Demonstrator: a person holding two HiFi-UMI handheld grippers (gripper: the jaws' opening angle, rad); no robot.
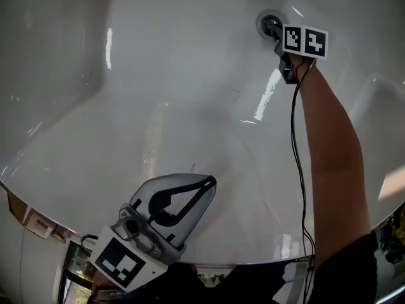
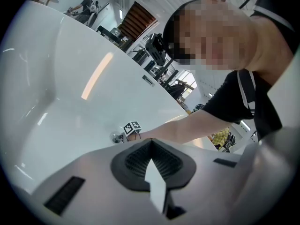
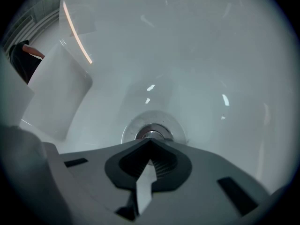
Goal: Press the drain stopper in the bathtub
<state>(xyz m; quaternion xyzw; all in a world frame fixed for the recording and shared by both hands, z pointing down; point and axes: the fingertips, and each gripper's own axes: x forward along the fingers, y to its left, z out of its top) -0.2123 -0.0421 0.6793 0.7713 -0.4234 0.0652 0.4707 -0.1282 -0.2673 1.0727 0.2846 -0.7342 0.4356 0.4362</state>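
On glossy tub [image 1: 164, 87], round (chrome) stopper [image 3: 151, 133]

The bathtub [image 1: 164, 81] is white, the drain stopper [image 3: 151, 134] silver. The left tongs [image 1: 211, 182] and right tongs [image 3: 150, 142] are grey with black pads [image 3: 174, 166] and black-and-white square markers [image 1: 305, 41].

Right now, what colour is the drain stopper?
The round metal drain stopper is shiny silver; right gripper view.

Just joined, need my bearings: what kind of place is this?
Probably a workshop or showroom hall, not a home bathroom: white bathtub, chrome drain stopper, cluttered equipment beyond the rim.
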